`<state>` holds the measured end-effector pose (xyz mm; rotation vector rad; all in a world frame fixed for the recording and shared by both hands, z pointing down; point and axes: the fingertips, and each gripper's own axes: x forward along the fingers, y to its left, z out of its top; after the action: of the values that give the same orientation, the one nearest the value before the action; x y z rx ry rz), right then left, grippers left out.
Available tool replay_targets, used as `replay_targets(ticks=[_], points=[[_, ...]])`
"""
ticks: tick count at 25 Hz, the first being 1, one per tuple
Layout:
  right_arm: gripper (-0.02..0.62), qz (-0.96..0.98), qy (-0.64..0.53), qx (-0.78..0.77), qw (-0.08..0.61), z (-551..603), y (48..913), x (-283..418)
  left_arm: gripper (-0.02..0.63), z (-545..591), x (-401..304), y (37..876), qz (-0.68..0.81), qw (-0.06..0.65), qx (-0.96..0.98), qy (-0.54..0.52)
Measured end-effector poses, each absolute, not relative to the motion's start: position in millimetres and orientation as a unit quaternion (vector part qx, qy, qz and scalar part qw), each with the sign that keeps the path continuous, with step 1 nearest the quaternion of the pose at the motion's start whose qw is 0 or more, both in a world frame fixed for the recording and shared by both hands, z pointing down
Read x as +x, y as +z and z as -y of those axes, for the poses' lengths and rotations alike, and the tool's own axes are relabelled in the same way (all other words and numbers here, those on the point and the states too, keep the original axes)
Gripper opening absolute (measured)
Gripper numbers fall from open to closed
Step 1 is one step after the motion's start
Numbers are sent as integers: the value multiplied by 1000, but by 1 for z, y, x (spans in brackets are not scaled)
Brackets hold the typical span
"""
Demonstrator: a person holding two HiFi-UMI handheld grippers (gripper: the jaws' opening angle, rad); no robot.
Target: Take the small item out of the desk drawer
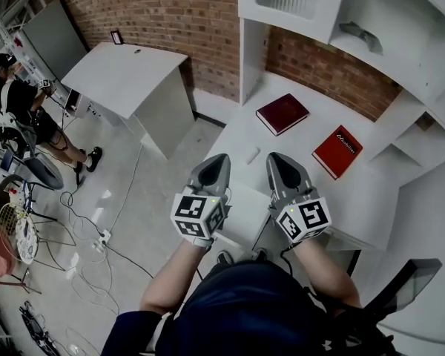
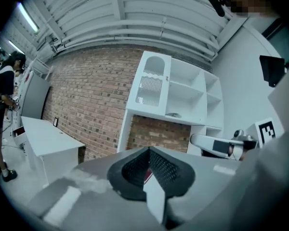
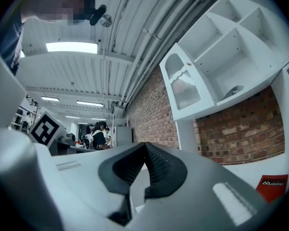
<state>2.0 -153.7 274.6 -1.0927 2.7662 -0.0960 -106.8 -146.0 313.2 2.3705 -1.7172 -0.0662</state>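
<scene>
1. Nearest, at 6 o'clock, two bare forearms come up from the bottom of the head view. Each hand holds one gripper, and each gripper carries one marker cube.
2. The left gripper [image 1: 216, 158] has its jaws closed tip to tip, with nothing held between them. The right gripper [image 1: 276, 156] is just beside it at 3 o'clock, and its jaws are also pressed together and empty.
3. One small white item [image 1: 253, 155] lies on top of the white desk [image 1: 300, 170]. It is at 12 o'clock, just past the tips and between the two grippers, and neither gripper touches it.
4. Two books lie flat on the same desk, well apart. One is a dark red book [image 1: 282, 113] at 1 o'clock, the other a bright red book [image 1: 337, 151] at 2 o'clock.
5. One white shelf unit [image 1: 400, 47] rises behind the desk from 12 to 2 o'clock, with one grey object [image 1: 360, 35] on a shelf.
6. A second white desk [image 1: 126, 76] stands at 10 o'clock against the brick wall [image 1: 170, 13].
7. One person [image 1: 18, 102] stands farthest off, at 9 o'clock.
</scene>
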Motion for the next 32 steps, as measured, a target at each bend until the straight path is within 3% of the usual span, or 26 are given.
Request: replay_targets(ticks=[32], points=[[2,-910,-46,-407,64,154,285,43,3,146,-127,330,614,108,782,-6]])
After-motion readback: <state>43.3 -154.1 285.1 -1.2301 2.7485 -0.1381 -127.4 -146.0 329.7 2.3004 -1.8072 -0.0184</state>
